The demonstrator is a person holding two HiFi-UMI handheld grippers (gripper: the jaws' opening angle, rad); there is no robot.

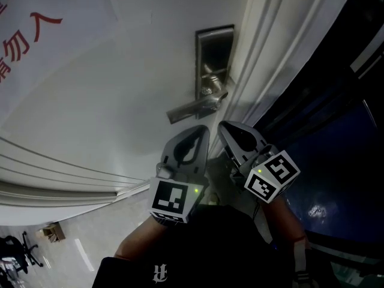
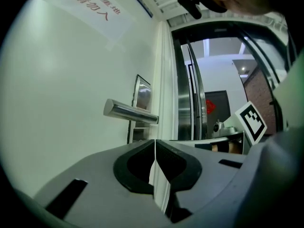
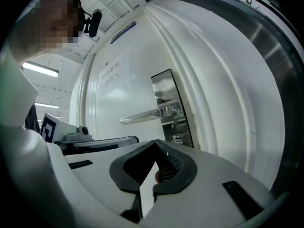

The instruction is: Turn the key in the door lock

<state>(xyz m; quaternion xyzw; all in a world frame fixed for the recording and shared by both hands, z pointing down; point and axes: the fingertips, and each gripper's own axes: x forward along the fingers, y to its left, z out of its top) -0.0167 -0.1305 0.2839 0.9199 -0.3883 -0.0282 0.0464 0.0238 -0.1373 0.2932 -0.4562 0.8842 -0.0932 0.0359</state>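
Left gripper point(image 1: 201, 131) clenched on nothing, lower centre of head view. Door lock point(image 1: 214, 59) upper centre, its keyhole point(image 3: 176, 138) under the lever handle point(image 1: 195, 108). Right gripper point(image 1: 223, 126) closed; no key discernible. Judgement: approach level, beneath the overhanging lever. Red-lettered notice point(image 1: 24, 35) upper left; dark door frame point(image 1: 312, 101) right

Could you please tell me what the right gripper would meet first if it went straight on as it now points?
Probably the lower part of the polished metal lock plate, near its small round keyhole cylinder, below the silver lever handle; depth is unclear.
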